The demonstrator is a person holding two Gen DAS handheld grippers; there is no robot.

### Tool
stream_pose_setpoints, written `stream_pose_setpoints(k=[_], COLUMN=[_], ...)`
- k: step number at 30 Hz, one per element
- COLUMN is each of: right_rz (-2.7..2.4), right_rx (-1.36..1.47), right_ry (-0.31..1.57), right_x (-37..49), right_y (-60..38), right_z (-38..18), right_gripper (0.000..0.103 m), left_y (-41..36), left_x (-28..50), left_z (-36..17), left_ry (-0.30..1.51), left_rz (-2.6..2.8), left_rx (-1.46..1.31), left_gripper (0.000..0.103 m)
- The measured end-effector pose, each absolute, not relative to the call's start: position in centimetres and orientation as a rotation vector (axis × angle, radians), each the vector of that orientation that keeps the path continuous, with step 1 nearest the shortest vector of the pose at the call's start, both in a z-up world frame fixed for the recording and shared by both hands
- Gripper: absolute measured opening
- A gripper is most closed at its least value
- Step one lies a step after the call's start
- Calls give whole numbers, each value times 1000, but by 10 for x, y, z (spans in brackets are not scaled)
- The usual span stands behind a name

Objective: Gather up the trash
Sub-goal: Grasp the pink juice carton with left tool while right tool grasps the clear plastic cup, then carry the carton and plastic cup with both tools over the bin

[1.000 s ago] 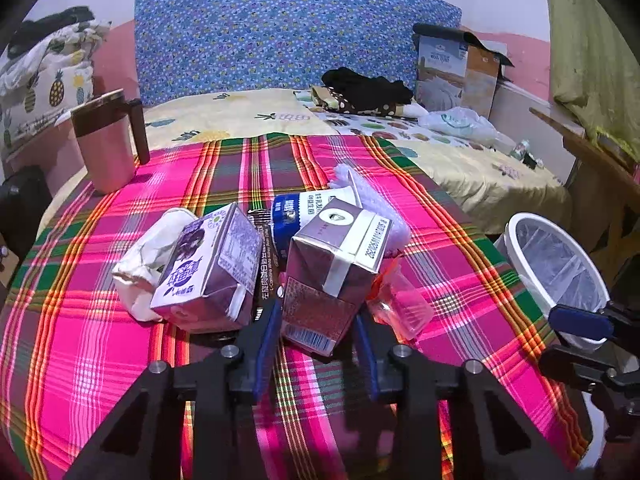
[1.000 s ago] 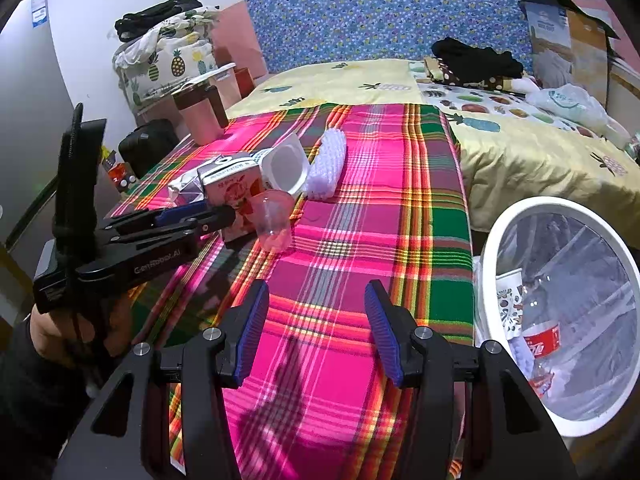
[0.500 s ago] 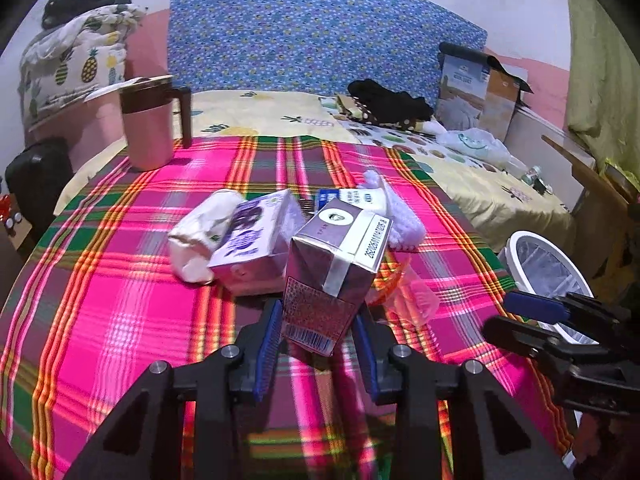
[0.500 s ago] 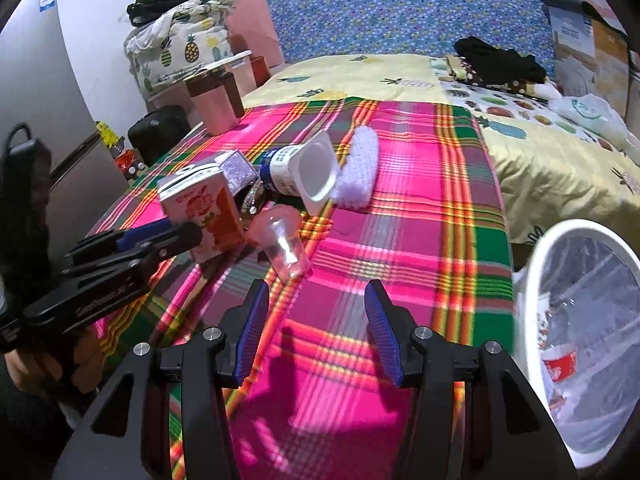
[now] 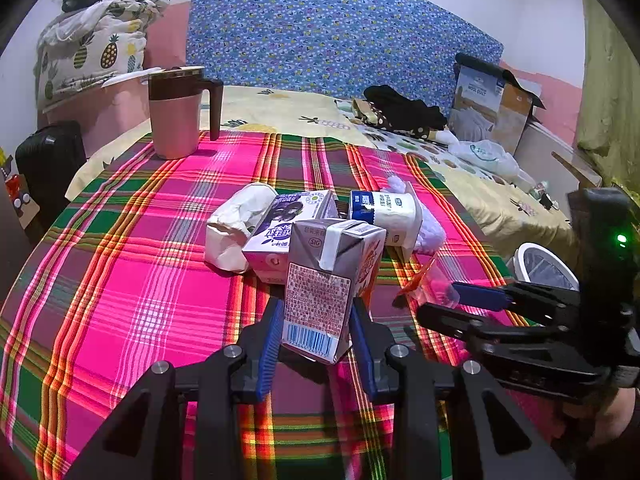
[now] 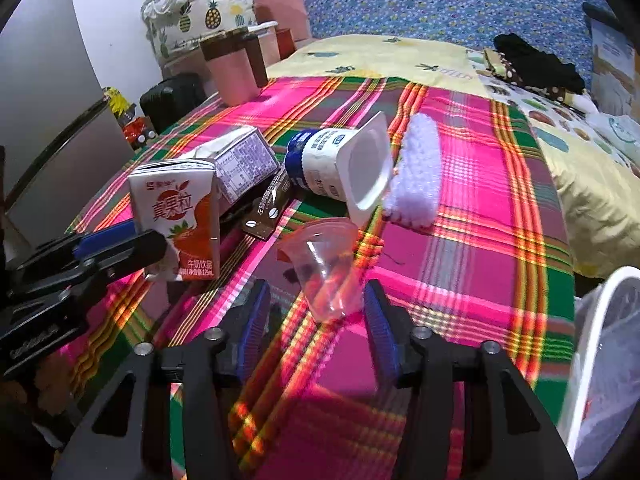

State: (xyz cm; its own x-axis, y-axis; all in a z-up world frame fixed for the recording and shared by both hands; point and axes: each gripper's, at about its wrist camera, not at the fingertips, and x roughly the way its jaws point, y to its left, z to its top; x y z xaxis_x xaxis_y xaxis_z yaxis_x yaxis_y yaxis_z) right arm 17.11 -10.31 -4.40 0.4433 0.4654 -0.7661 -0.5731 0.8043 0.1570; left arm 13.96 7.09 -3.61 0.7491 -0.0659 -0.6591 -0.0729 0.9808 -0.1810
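My left gripper [image 5: 316, 340] is shut on a strawberry milk carton [image 5: 328, 288], which shows upright in the right wrist view [image 6: 180, 220] and lifted off the plaid cloth. My right gripper [image 6: 316, 320] is open, its jaws on either side of a clear plastic cup [image 6: 324, 268] lying on its side. Behind lie a purple carton [image 5: 284, 228], a white yogurt cup [image 6: 344, 168], a crumpled white paper bag [image 5: 232, 224], a brown sachet [image 6: 268, 208] and a fluffy white brush [image 6: 416, 172].
A white bin with a clear liner [image 6: 604, 360] stands off the table's right edge. A pink lidded mug [image 5: 176, 120] stands at the table's far left. The bed with clothes and a cardboard box [image 5: 488, 108] lies beyond.
My left gripper has pulled the carton up and back from the pile. My right gripper has moved forward and left until the clear cup sits between its jaws.
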Motion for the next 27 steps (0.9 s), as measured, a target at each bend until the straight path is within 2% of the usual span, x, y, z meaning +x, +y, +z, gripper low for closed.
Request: stream_pose_setpoints(k=[1,2,27], right_rz=[647,648,541], right_rx=[-135,-134,2], right_ry=[910,913,864], right_x=[171,171,136], right_y=[-102,-102,-158], right_z=[-45,-45,-25], right_gripper=[31,29,28], left_y=[70,70,26], left_x=[139,139,122], left_z=[-36,-36,-21], left_ry=[725,725,709], left_rz=[2,1,-90], left_rx=[-199,-199,-169], left_gripper=[34,34,33])
